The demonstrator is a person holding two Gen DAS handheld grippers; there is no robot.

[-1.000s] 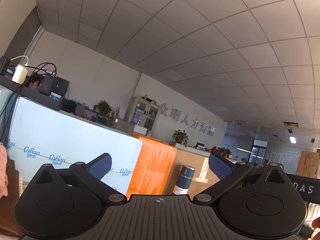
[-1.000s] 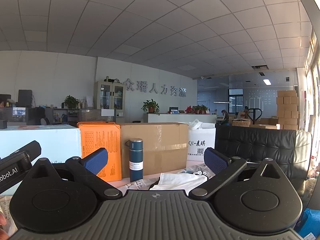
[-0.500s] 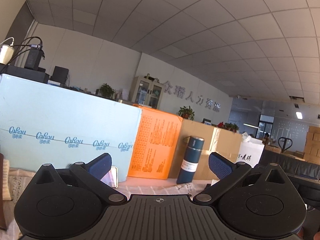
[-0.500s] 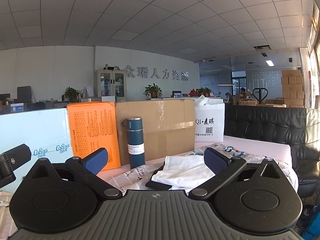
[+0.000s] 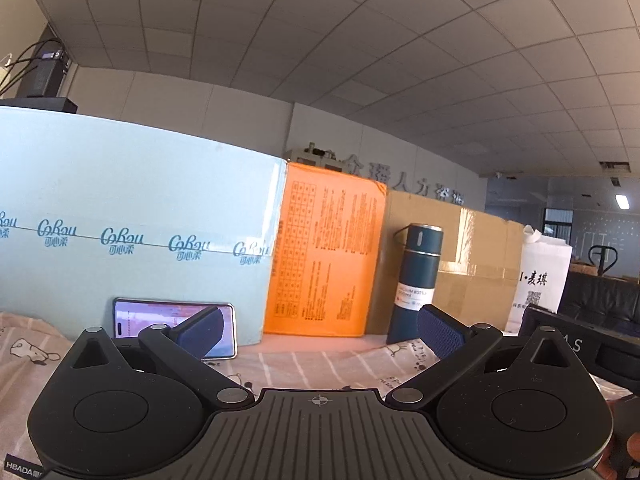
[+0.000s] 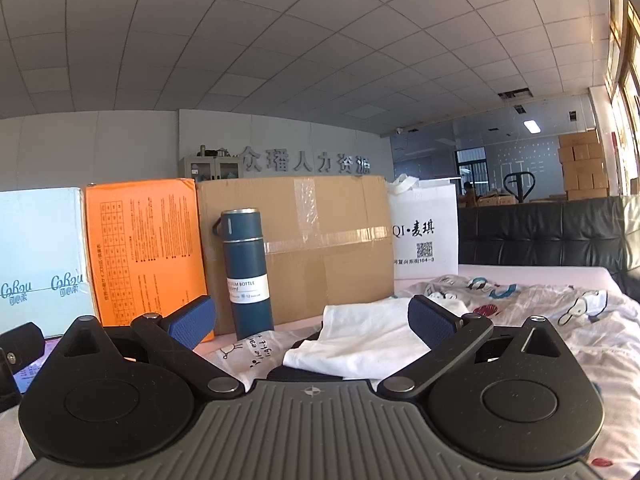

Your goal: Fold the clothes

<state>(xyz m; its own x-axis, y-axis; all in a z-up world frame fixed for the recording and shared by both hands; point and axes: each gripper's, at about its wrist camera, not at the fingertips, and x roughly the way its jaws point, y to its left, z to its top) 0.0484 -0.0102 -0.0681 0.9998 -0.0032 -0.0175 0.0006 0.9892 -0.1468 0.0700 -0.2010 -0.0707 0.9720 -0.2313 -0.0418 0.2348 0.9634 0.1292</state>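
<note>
A folded white garment (image 6: 360, 340) lies on a dark item (image 6: 304, 374) just ahead of my right gripper (image 6: 312, 322), which is open and holds nothing. A white cartoon-print cloth (image 6: 540, 312) is spread to its right. Another printed white piece (image 6: 244, 354) lies in front of the bottle. My left gripper (image 5: 318, 330) is open and empty, hovering over a pink striped cloth with small animal prints (image 5: 320, 364). The other gripper's body (image 5: 580, 344) shows at the right edge of the left wrist view.
A dark blue bottle (image 6: 246, 272) stands at the back against a cardboard box (image 6: 320, 248). An orange box (image 5: 328, 256), a pale blue box (image 5: 132, 232) and a white bag (image 6: 426, 232) line the back. A phone (image 5: 172, 326) leans on the blue box. A black sofa (image 6: 560, 232) stands at the right.
Both grippers have tilted down from the ceiling toward the surface and come closer to the boxes. The cloths and phone have come into view. Both stay open.
</note>
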